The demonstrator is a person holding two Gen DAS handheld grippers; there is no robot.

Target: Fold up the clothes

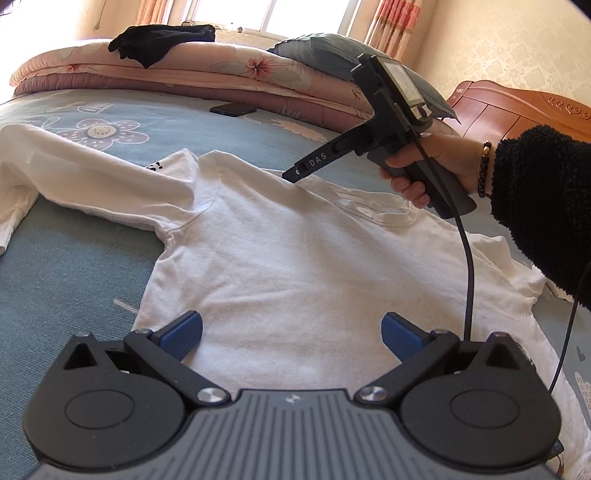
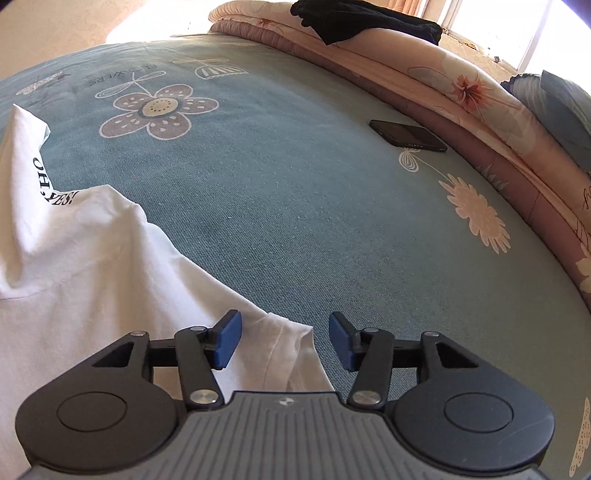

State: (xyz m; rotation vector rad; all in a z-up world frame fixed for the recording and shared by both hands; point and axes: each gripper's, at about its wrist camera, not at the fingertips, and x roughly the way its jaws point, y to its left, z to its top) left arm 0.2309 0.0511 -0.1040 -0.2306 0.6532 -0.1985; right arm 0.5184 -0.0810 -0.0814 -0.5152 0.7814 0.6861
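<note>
I see the white T-shirt spread flat on the bed sheet, a soft cotton knit, lightly creased, with a ribbed neckline and a sleeve trailing out to the left in the left wrist view. Black lettering sits on the part turned over near the shoulder. My left gripper hangs over the lower body of the shirt, its ridged blue pads spread wide with only bare cloth below them, holding nothing. My right gripper is over the shirt's stitched edge, which lies between the blue pads; the jaws stand about half open and neither pad presses on the fabric. In the left view I see it from the side, a black angular tool in a hand with a fuzzy dark sleeve and a beaded bracelet. The sheet is a woven blue-grey weave printed with big rounded flowers. A flat dark phone lies well apart from the shirt, near a folded peach floral quilt with a black garment on top
</note>
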